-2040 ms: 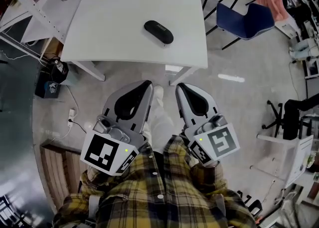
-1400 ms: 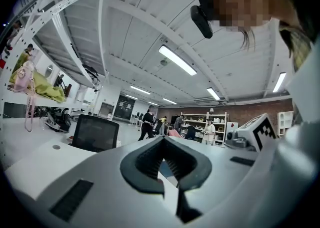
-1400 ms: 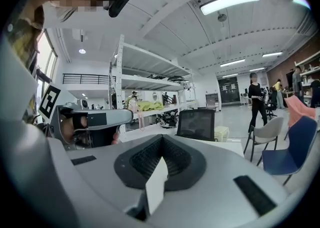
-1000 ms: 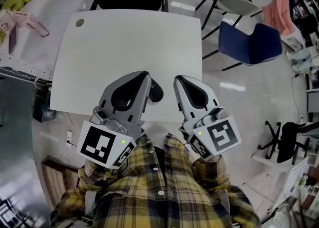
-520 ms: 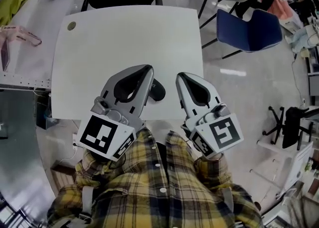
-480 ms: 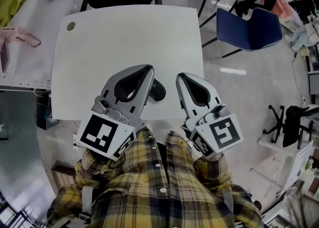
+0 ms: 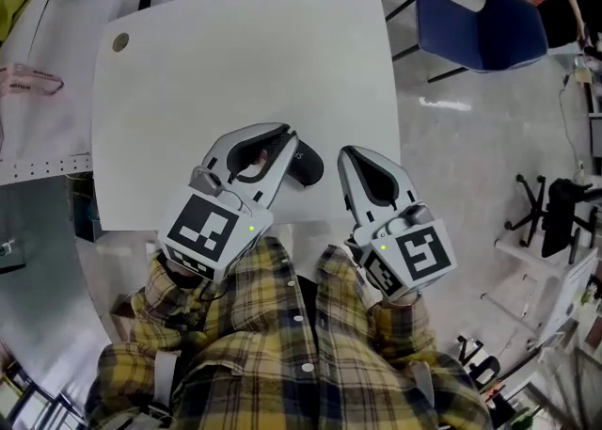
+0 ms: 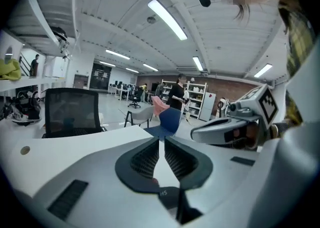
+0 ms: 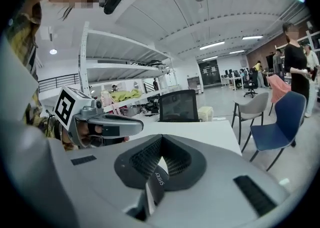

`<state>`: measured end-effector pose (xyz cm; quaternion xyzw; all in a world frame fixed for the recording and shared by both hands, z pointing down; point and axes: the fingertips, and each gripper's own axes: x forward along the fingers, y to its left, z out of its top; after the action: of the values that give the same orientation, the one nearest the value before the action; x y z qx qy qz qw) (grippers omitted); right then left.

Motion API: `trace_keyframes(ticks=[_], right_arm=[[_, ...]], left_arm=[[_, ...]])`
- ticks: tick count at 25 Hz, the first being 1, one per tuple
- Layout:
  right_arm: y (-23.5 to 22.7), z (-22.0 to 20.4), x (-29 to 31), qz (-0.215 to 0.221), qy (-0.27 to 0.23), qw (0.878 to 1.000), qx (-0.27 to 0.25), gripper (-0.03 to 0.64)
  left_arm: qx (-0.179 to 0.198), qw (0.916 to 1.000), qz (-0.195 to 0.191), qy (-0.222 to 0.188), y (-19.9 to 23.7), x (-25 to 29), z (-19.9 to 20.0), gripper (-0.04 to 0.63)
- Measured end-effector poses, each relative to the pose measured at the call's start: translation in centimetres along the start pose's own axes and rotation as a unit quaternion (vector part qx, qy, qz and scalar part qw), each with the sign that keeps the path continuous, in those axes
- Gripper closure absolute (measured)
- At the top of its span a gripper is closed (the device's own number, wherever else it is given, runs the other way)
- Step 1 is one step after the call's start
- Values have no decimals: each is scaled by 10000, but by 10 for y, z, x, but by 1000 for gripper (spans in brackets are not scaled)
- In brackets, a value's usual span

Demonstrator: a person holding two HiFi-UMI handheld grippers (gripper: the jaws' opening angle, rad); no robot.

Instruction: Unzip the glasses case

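The white surface (image 7: 235, 71) now sits right under the person's arms, and both claws have sunk toward its near edge. The left claw (image 7: 282, 133) and right claw (image 7: 347, 155) are each clenched on nothing. The black glasses case (image 7: 308, 167) lies between their tips, apparently untouched, so the unzipping has yet to begin.

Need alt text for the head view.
A black glasses case lies near the front edge of a white table. The left claw, shut, overlaps its left end; the right claw, shut, sits just right of it.
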<state>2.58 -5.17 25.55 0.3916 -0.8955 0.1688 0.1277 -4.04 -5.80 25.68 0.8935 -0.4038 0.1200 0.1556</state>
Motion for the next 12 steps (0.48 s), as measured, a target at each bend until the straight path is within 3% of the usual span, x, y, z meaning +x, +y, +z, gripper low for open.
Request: trace_keyframes(ticks=[6,12], right_arm=[[-10,-43,15,-134,331,9984,446,618],[-20,-80,13,-270,564,9948,808,618]], left_arm=[[495,9917,-629,1003,4,24,-54,505],[1447,9661,-1313,1687,-7,44,-102,410]])
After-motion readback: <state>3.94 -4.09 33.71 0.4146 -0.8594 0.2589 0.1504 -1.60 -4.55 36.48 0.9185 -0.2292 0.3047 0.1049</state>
